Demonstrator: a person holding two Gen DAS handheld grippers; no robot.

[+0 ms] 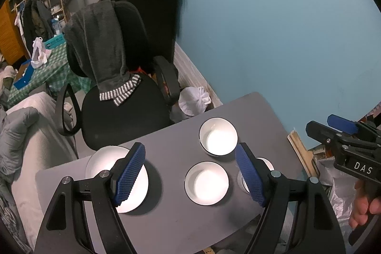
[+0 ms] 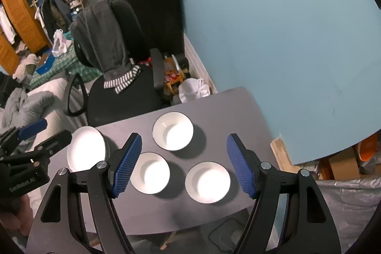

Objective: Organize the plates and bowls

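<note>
Bowls (image 2: 172,133) sit apart on the desk (image 2: 238,111) right of stacked plates (image 2: 85,148), unsorted; left gripper (image 1: 190,174) and right gripper (image 2: 183,164) hover, jaws released, empty.

Beyond the fingertips: black office chair (image 2: 123,87) draped with grey towel (image 2: 104,39); white bag (image 2: 193,89) right of it.

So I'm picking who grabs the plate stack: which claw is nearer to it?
Left. The left claw hovers right beside the plate stack; the right claw hangs over the bowls.
</note>
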